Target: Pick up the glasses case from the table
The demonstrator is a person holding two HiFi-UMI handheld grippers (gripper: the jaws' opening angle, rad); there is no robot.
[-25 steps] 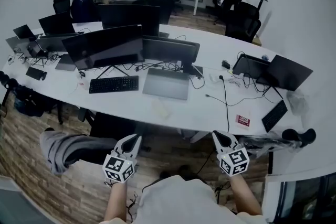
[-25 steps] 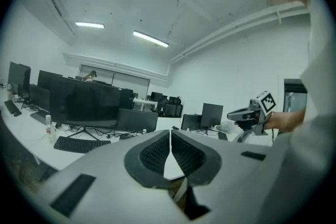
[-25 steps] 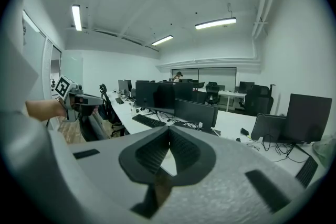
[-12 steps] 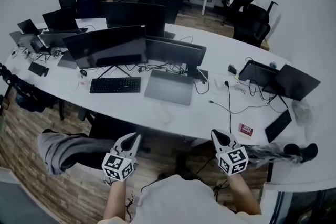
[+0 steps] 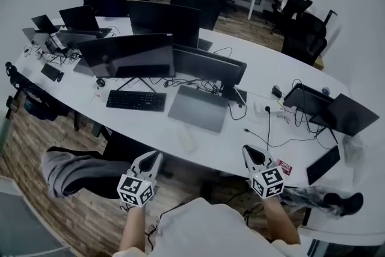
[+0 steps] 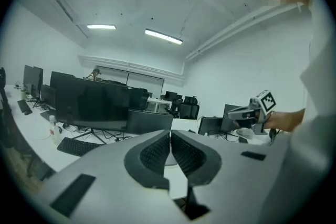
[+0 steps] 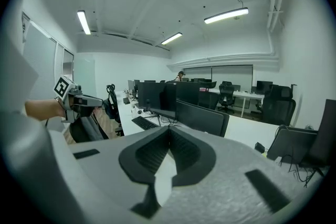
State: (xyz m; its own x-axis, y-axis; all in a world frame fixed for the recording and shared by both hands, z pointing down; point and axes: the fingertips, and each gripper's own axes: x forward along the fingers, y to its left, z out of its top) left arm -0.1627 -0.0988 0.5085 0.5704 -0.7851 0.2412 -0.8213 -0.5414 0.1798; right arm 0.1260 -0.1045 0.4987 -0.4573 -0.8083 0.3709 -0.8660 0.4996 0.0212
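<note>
The left gripper [image 5: 151, 159] hangs short of the table [image 5: 138, 123], jaws pressed together on nothing. The glasses case [image 5: 186, 140], a pale oblong, lies just inside the near edge, ahead and to its right, with the long axis running roughly near to far. The right gripper [image 5: 252, 154], likewise closed and empty, sits farther from the case, so the left looks nearer.

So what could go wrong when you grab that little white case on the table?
Both the left gripper and the right gripper are shut; unless one opens first, it may just bump the glasses case along the table.
The case is pale on a white top, near the laptop, so aiming may be hard.
</note>
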